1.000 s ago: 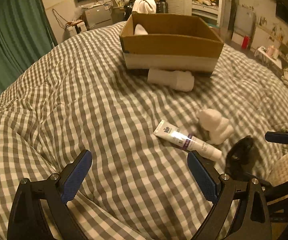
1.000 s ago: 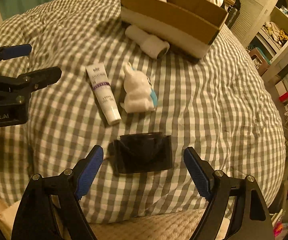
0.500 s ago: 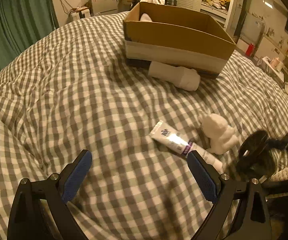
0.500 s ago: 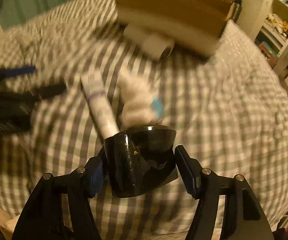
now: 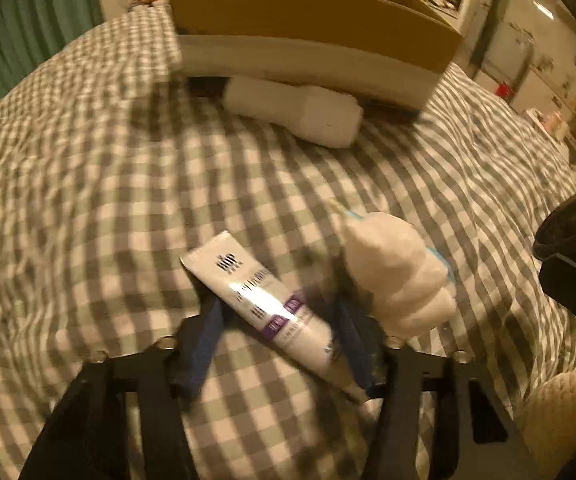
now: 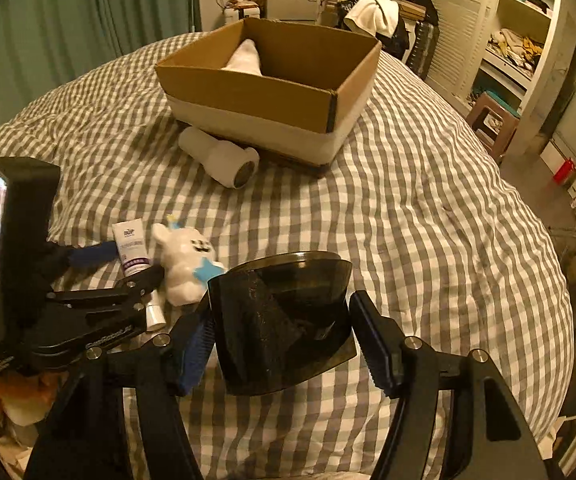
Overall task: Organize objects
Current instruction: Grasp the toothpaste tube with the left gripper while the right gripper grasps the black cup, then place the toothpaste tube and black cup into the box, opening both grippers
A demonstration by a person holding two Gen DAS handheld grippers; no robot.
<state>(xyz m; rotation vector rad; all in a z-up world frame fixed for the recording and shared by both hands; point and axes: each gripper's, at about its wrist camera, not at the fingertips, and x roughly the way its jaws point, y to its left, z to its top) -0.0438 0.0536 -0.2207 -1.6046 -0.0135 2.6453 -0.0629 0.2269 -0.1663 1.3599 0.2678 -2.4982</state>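
Note:
My right gripper (image 6: 288, 344) is shut on a dark translucent container (image 6: 282, 320) and holds it above the bed. My left gripper (image 5: 280, 344) is closed around a white tube with a purple band (image 5: 264, 304) lying on the checked bedspread; it also shows in the right wrist view (image 6: 130, 250). A white plush toy (image 5: 398, 276) lies just right of the tube and shows in the right wrist view (image 6: 186, 260). A cardboard box (image 6: 272, 88) stands further back with a white object inside. A white bottle (image 6: 220, 156) lies on its side against the box's front.
The grey-and-white checked bedspread (image 6: 428, 220) covers the whole bed. Green curtains (image 6: 88, 20) hang at the back left. Shelves and a stool (image 6: 492, 116) stand to the right of the bed. A knitted beige item (image 5: 564, 412) lies at the bed's near right edge.
My left gripper moved forward and down and closed around the tube. My right gripper closed on the dark container and lifted it off the bedspread.

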